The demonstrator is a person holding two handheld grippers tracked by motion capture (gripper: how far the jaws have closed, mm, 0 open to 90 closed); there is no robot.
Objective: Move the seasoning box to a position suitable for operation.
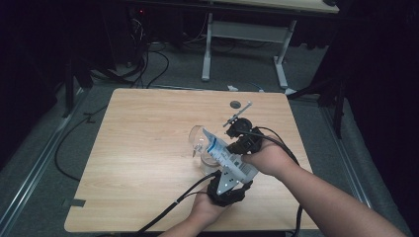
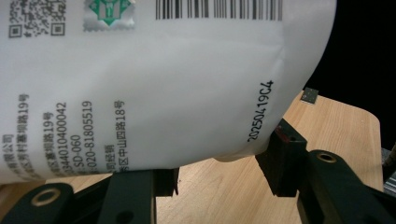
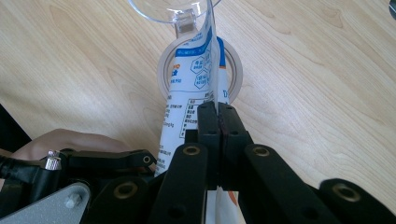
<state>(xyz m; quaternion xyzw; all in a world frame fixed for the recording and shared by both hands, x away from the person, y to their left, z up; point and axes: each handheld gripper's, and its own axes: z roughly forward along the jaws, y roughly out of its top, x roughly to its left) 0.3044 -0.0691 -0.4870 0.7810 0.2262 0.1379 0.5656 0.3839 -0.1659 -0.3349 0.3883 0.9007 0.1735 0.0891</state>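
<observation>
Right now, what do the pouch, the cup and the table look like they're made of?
Pouch: seems thin, flexible plastic film, smooth white with printed text and a barcode; it bulges and creases. Cup: looks like clear rigid plastic, glossy, with the wood showing through it; glass can't be ruled out. Table: light wood or wood-look laminate, matt, with visible grain.

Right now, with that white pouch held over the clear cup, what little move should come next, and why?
Probably tip the pouch a bit further toward the clear cup. The right gripper pinches its edge shut, the left gripper has its lower end between its jaws, and its top already points at the cup's mouth.
</observation>
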